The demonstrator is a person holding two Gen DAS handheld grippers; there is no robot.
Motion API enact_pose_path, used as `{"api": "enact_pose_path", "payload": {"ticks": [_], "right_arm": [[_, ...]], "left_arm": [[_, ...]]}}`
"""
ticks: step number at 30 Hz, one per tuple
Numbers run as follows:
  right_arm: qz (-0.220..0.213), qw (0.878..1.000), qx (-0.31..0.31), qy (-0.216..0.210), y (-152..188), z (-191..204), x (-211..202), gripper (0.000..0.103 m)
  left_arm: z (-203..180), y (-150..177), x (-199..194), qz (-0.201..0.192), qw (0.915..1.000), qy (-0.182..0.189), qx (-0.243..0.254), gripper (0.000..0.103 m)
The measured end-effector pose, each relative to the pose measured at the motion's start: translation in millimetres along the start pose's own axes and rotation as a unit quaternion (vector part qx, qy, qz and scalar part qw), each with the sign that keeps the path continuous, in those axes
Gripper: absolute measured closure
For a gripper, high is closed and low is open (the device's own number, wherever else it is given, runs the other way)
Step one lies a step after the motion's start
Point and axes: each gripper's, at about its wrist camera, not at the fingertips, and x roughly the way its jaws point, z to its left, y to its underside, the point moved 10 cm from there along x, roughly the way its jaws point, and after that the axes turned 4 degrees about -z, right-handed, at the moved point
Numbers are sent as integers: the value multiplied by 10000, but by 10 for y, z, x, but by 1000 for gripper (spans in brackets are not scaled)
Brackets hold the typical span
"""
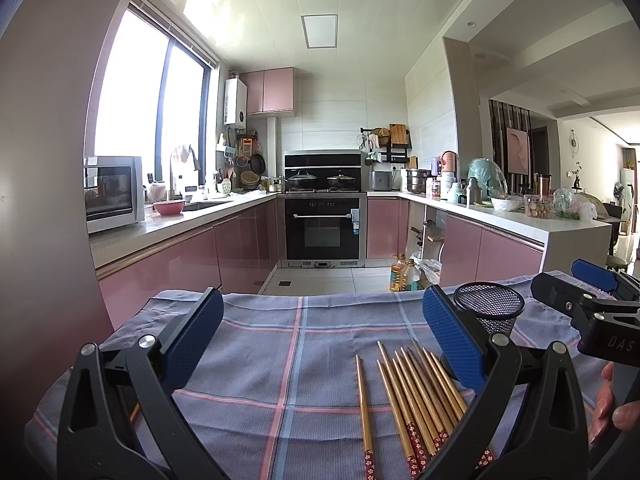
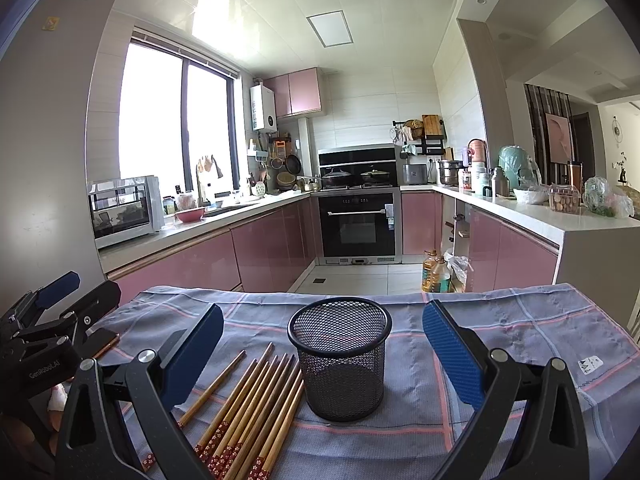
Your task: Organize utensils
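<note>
Both grippers (image 1: 322,344) (image 2: 322,350) spread, empty; chopsticks (image 2: 248,408) to be pinched mid-shaft, lifted upright, lowered into cup (image 2: 340,356) right of pile

Bright daylight from blown-out window (image 1: 132,92), ceiling glare, fisheye-bent dark edges

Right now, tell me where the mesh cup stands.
In the right wrist view the black mesh cup stands upright on the checked cloth, centred between the open right gripper fingers, with the chopsticks lying just to its left.
</note>
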Motion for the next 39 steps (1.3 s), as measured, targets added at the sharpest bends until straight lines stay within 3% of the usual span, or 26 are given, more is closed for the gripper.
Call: {"api": "enact_pose_path", "payload": {"ticks": [8, 15, 19, 25, 31, 39], "right_arm": [[225, 9996, -20, -148, 72, 39, 26, 6], [1074, 9920, -230, -615, 421, 264, 137, 7], [1703, 9816, -580, -637, 738, 370, 224, 8], [2461, 9660, -545, -574, 1082, 348, 374, 32], [2991, 9522, -249, -566, 1323, 262, 478, 51], [3144, 9469, -337, -580, 1369, 331, 527, 53]], "left_arm": [[-14, 40, 50, 163, 9998, 35, 101, 5], [-24, 280, 227, 814, 9959, 204, 327, 5], [-99, 509, 353, 1284, 9889, 309, 677, 5], [-165, 848, 533, 1964, 9751, 584, 854, 10], [-220, 1186, 710, 2589, 9586, 828, 847, 25], [-330, 1442, 857, 3067, 9421, 1051, 854, 36]]}}
